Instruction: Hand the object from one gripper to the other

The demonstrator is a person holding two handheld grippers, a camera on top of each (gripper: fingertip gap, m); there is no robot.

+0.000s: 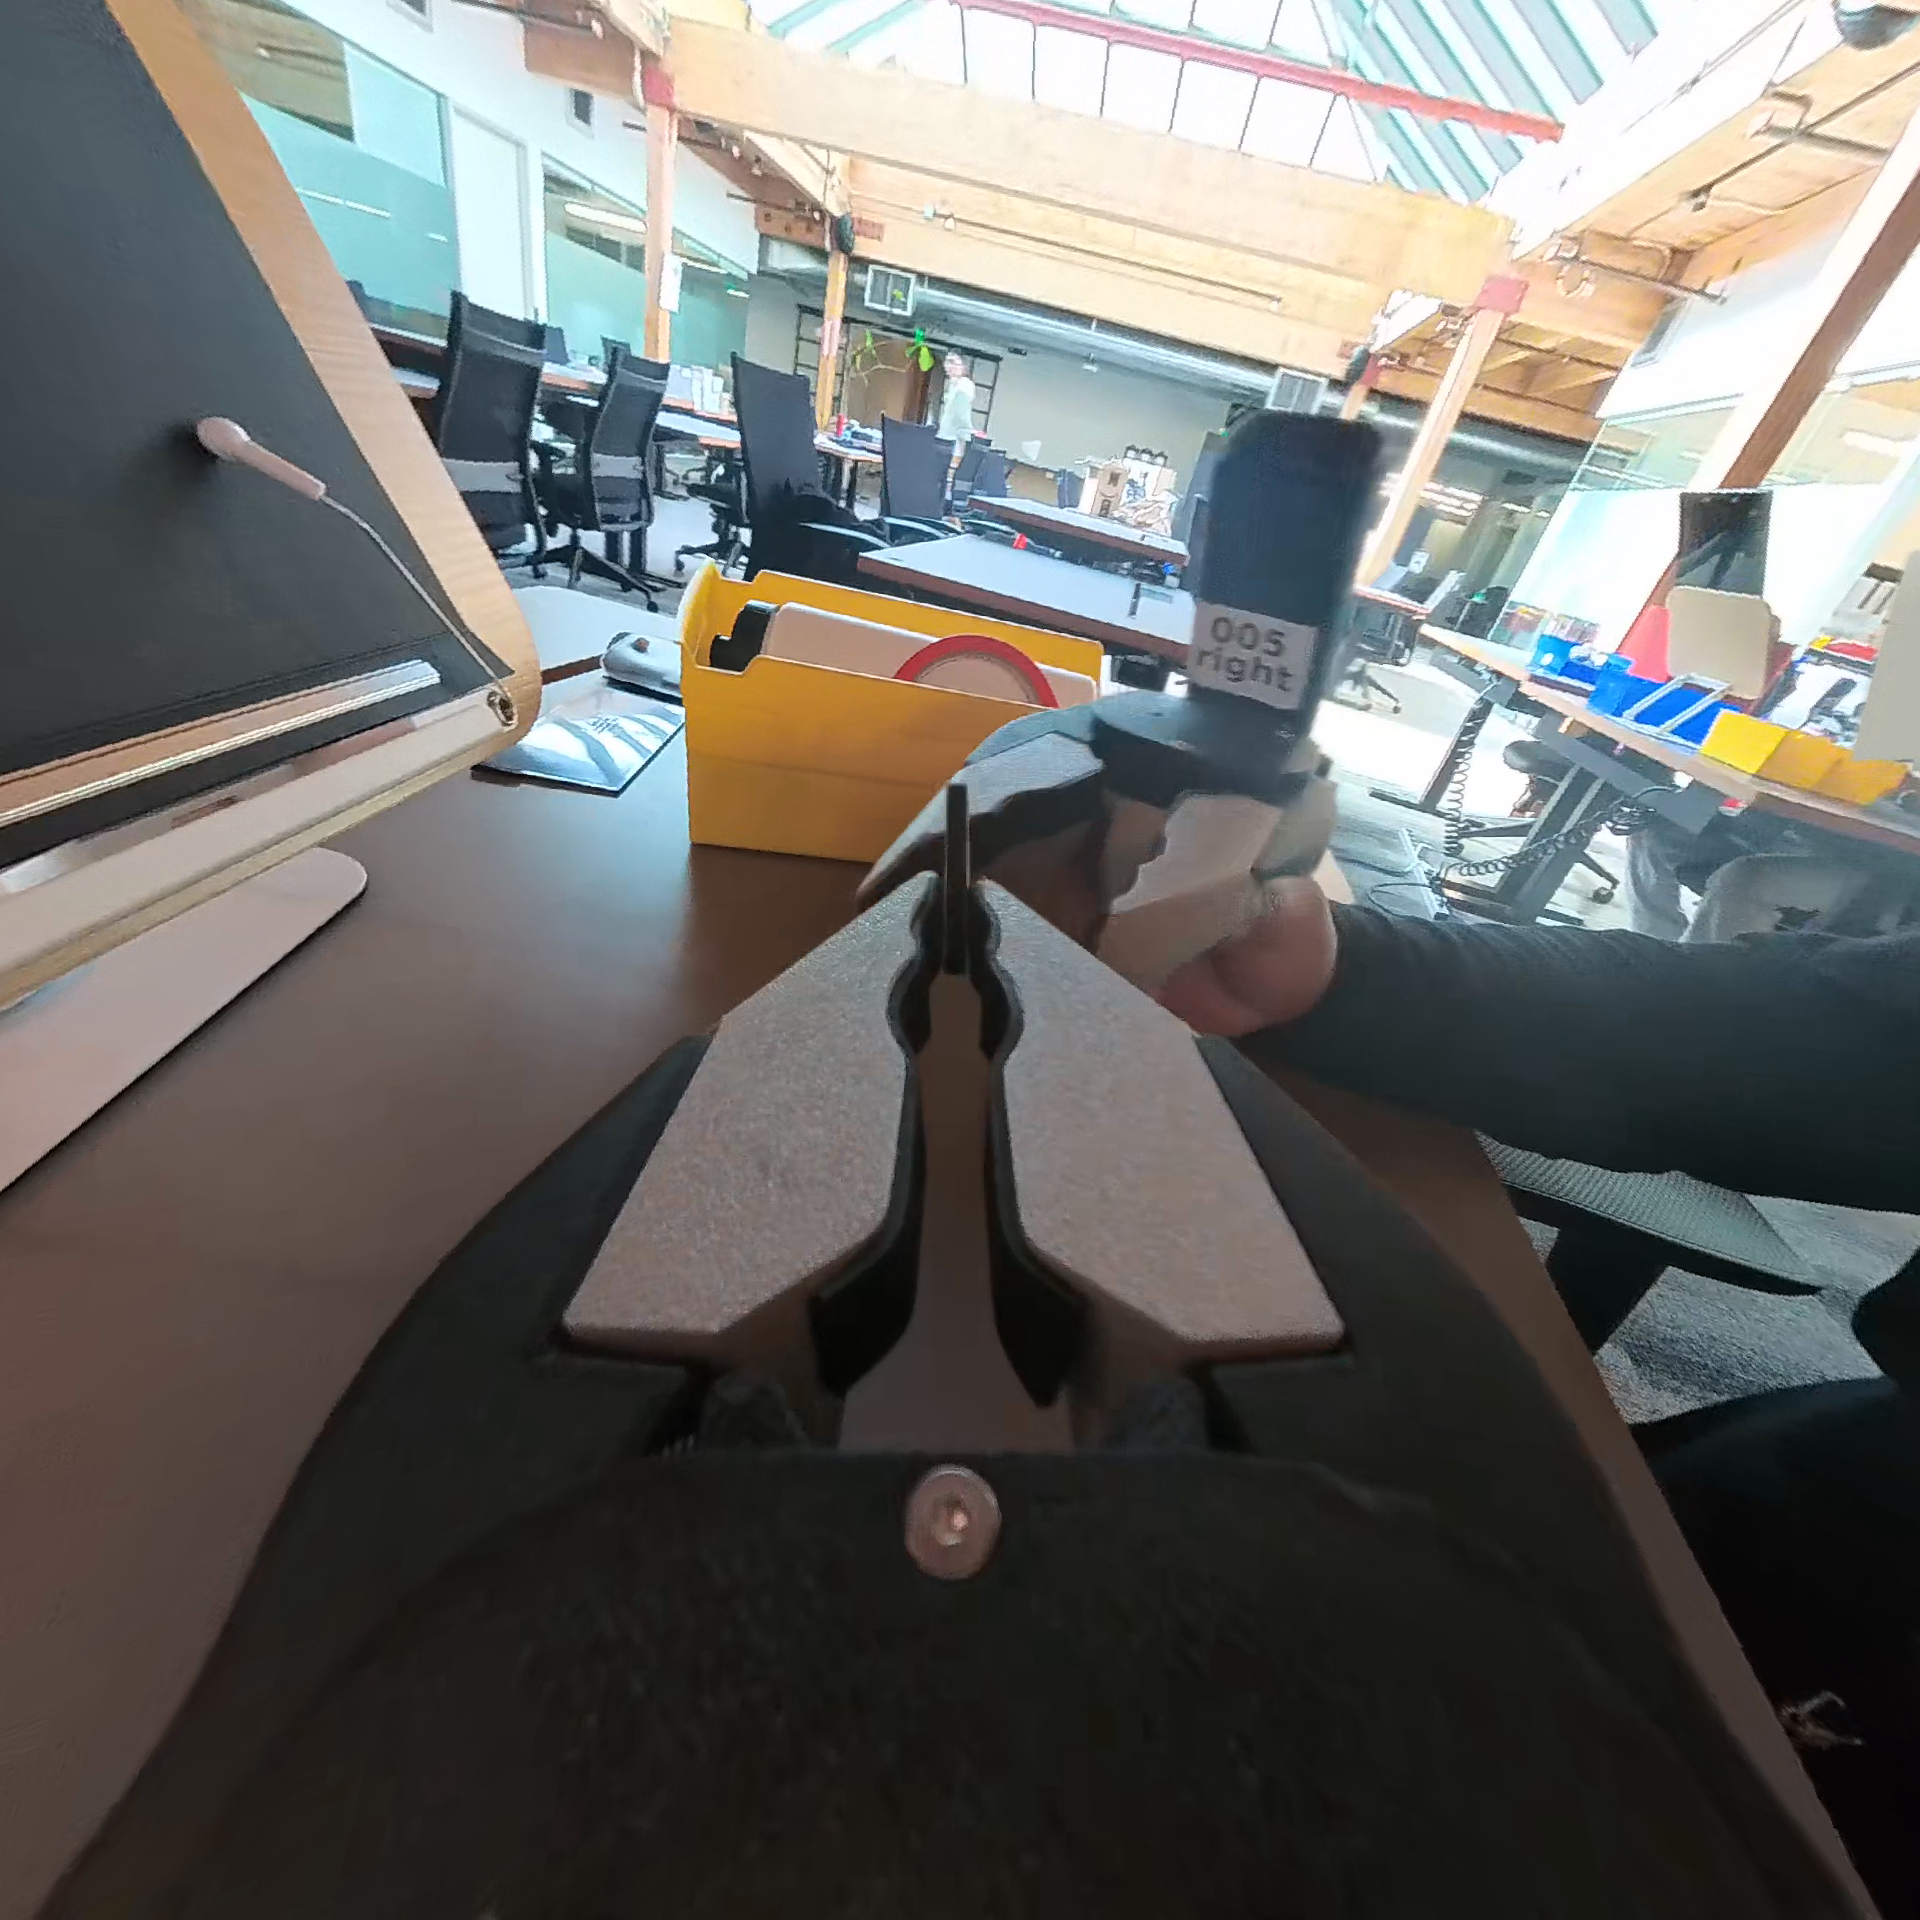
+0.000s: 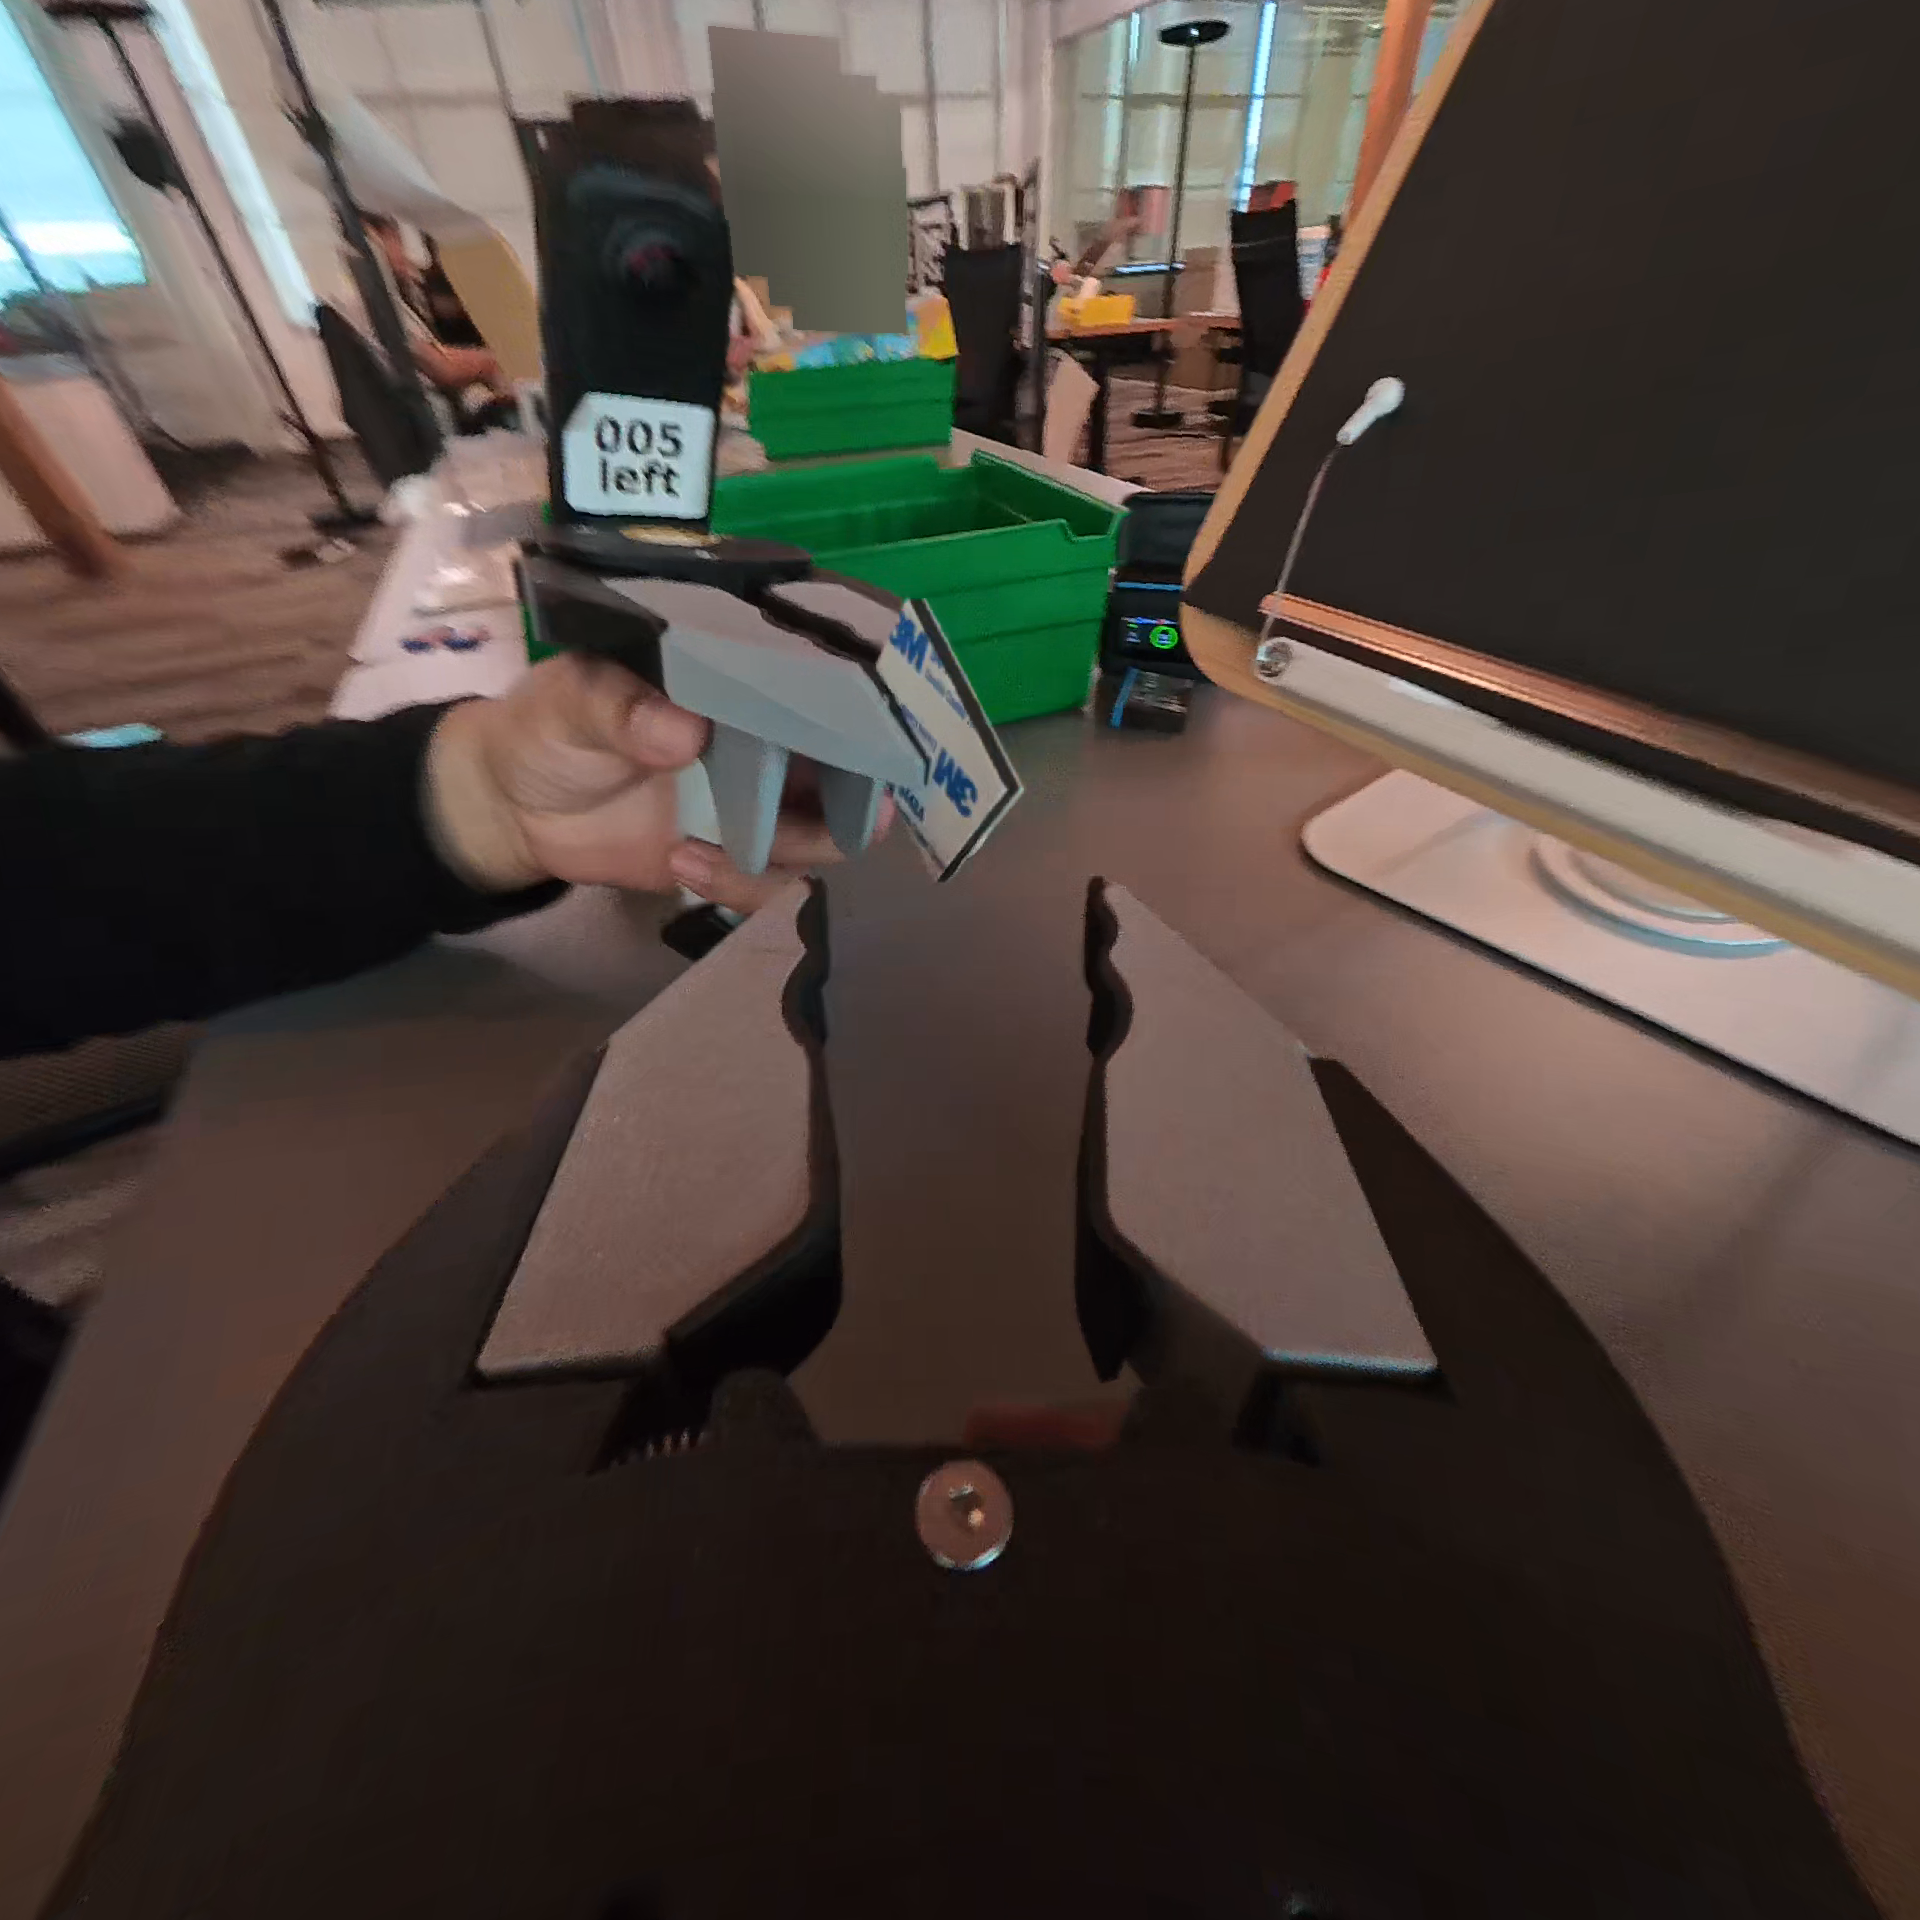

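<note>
Left gripper (image 1: 954,914): jaws narrow, pinched on a thin flat black piece (image 1: 955,873) seen edge-on, standing upright between the tips. The right wrist view shows the same piece from the side: a flat strip of adhesive tape (image 2: 951,738) with a white printed liner and black edge, angled downward out of the left gripper (image 2: 914,774) tips. So the object sits in the left gripper, above the dark brown tabletop (image 1: 468,1039), not touching it.

Right gripper (image 2: 956,914): jaws wide, nothing between them, only bare tabletop (image 2: 1195,831) visible through the gap. Its tips are near the strip's lower corner but apart from it. In the left wrist view the right gripper (image 1: 935,842) sits just behind the strip; contact cannot be judged there.

A hand (image 2: 582,779) in a black sleeve grips the left tool's grey handle; another hand (image 1: 1247,966) holds the right tool.

Left wrist view only: yellow bin (image 1: 831,769) on the tabletop beyond the grippers, holding a red-and-white roll and a white card; office chairs and desks farther off under timber beams and skylights.

Right wrist view only: green bins (image 2: 966,582) behind the left gripper, and a small black device (image 2: 1148,644) with a lit screen beside them.

Both views: a monitor (image 1: 156,416) on a silver stand, wood-edged, at the tabletop's side.
</note>
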